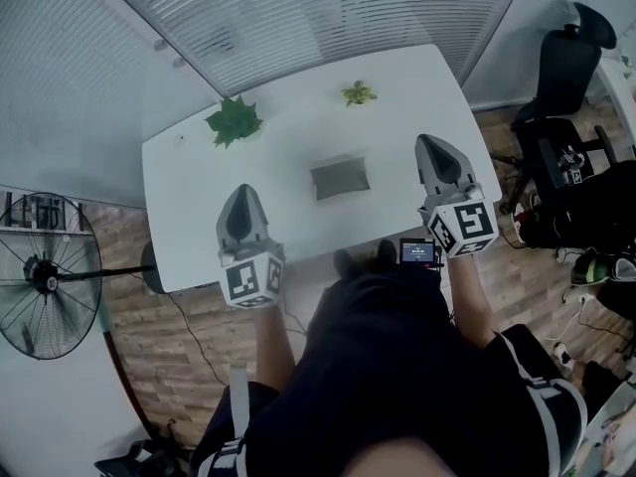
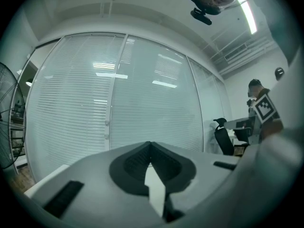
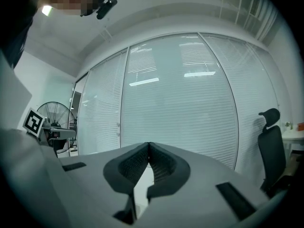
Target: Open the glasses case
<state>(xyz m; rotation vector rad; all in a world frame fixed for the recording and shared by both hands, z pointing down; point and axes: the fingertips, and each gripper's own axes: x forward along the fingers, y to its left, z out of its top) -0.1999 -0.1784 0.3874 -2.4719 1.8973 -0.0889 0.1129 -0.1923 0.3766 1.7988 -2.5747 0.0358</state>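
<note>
The right claw (image 3: 149,145) has its jaws pressed together at the tips, with nothing between them. Straight ahead of it stands a wall of closed blinds (image 3: 180,94). A fan (image 3: 56,112) stands far to its left, an office chair (image 3: 271,148) to its right.

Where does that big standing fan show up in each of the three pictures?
Head view: fan at the left edge, on the floor.
Left gripper view: fan at the far left edge, cut off.
Right gripper view: fan at left, mid-height.
Shared landmark: the slatted blinds.
</note>
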